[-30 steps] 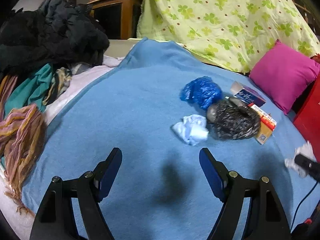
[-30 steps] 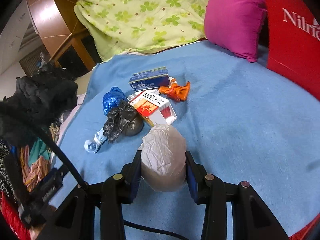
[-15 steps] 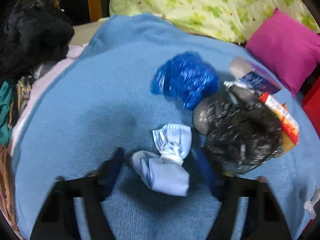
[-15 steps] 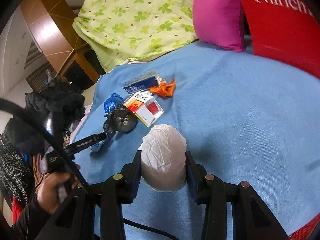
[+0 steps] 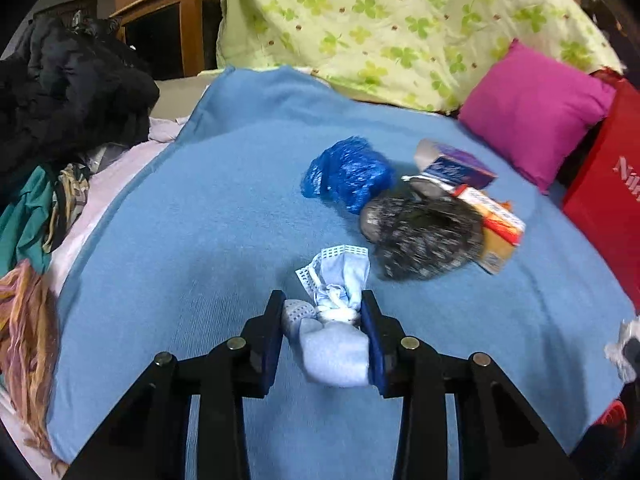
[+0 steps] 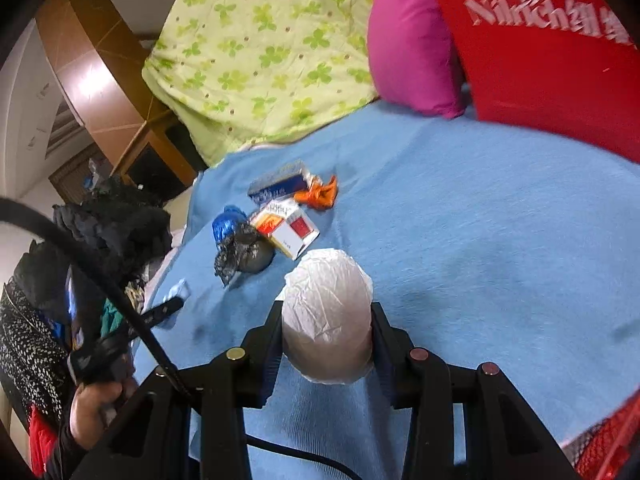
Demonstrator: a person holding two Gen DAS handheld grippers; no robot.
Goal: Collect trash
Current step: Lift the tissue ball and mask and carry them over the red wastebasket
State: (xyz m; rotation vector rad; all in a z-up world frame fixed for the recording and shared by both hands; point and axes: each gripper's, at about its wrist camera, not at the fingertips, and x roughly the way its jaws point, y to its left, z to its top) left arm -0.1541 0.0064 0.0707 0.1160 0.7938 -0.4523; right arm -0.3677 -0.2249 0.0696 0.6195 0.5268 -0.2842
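My left gripper (image 5: pixel 322 300) is shut on a knotted light-blue face mask (image 5: pixel 336 344), held just above the blue blanket (image 5: pixel 200 220). A crumpled white wad (image 6: pixel 324 300) fills my right gripper (image 6: pixel 326 312), which is shut on it. More trash lies in a cluster on the blanket: a blue plastic bag (image 5: pixel 346 174), a black bag (image 5: pixel 424 240), a red-and-white carton (image 5: pixel 496 224), a blue box (image 5: pixel 456 166) and an orange wrapper (image 6: pixel 320 194). In the right wrist view the left gripper's fingers (image 6: pixel 168 308) show far left, held by a person's hand (image 6: pixel 96 404).
A red bag (image 6: pixel 540 60) with white lettering stands at the right edge, beside a pink pillow (image 5: pixel 532 108). A green clover quilt (image 5: pixel 380 20) lies at the back. Dark and coloured clothes (image 5: pixel 60 92) pile up on the left.
The left gripper went forward to the face mask, shut on it and drew back with it. The right gripper carried the white wad sideways, closer to the red bag.
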